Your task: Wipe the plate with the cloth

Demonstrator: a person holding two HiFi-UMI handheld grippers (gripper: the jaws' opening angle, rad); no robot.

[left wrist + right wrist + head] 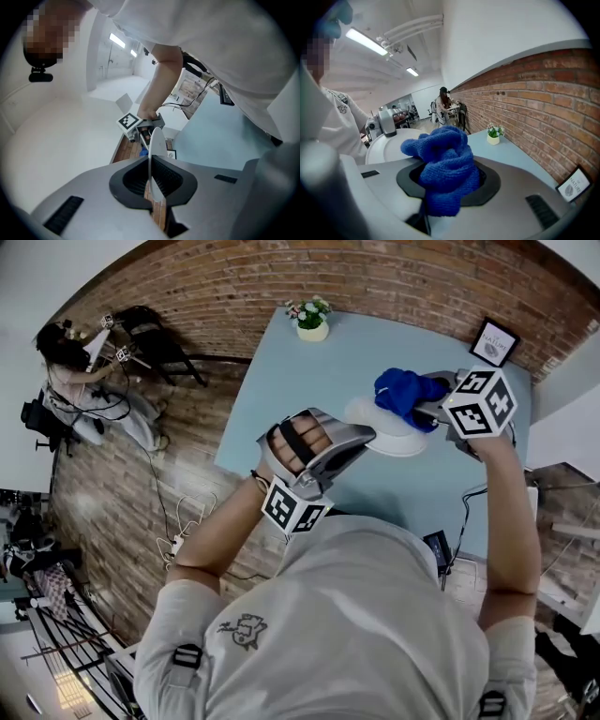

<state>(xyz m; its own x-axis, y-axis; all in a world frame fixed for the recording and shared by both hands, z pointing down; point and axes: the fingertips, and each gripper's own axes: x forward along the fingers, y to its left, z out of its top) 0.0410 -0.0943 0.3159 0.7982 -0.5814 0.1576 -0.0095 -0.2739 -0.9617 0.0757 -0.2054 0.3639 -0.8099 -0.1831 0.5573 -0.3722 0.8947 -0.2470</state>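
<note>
Crucially, the plate (398, 441), rim clamped in the fingers of the left gripper (364, 437), faced and perhaps touched the cloth (403, 390) pinched in the right gripper (429, 411).

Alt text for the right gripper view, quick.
A bunched blue cloth is clamped in the right gripper, in front of a white plate that the left gripper holds at its far edge. A potted plant stands on the table by a brick wall.
</note>
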